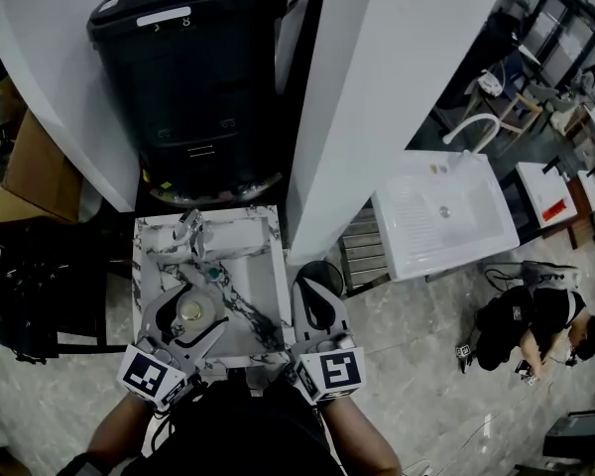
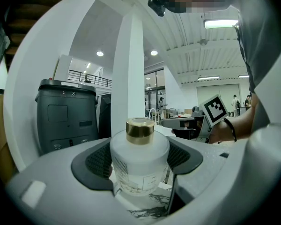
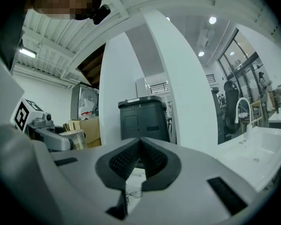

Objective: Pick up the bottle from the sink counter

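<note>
A frosted white bottle (image 2: 139,162) with a gold cap (image 2: 140,130) sits between the dark ribbed pads (image 2: 97,161) of my left gripper (image 1: 193,303), which is shut on its body. In the head view the bottle (image 1: 190,311) is over the near part of the marble sink counter (image 1: 263,310). Whether its base touches the marble I cannot tell. My right gripper (image 1: 311,290) hovers at the counter's right edge, shut, with nothing between its pads (image 3: 126,161).
A chrome faucet (image 1: 189,228) stands at the counter's far left, above the basin drain (image 1: 211,270). Behind are a black bin (image 1: 193,67) and a white pillar (image 1: 377,97). A white sink unit (image 1: 444,211) lies on the floor at right, and a person (image 1: 535,315) crouches beyond it.
</note>
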`<state>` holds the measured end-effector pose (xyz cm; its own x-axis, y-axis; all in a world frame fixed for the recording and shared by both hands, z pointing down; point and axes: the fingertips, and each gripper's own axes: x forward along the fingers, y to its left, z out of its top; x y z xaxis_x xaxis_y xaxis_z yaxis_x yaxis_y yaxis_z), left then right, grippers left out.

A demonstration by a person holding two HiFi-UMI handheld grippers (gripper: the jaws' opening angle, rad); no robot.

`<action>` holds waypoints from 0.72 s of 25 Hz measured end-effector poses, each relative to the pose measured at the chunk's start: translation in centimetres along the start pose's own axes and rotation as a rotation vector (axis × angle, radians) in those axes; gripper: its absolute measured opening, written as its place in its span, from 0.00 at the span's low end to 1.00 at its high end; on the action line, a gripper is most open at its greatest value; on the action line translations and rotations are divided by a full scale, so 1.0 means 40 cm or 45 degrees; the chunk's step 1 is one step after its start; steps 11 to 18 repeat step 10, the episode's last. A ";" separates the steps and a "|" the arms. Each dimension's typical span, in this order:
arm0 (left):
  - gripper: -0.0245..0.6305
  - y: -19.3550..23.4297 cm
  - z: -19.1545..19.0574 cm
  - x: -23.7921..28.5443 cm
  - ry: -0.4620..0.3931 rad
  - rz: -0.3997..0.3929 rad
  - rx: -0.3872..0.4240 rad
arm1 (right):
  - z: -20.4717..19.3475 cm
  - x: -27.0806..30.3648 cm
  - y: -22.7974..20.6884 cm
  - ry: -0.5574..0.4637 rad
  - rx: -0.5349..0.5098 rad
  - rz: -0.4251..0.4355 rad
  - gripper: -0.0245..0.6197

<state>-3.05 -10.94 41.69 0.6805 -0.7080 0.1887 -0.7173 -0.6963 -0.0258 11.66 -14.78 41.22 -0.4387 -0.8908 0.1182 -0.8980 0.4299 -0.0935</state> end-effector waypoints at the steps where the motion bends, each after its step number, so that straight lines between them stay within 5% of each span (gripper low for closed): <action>1: 0.55 0.000 0.001 0.000 0.000 0.000 0.001 | 0.004 0.001 0.002 -0.013 0.003 0.006 0.05; 18: 0.55 0.008 -0.008 -0.003 0.012 0.004 -0.006 | 0.007 -0.003 0.013 -0.040 0.010 0.020 0.05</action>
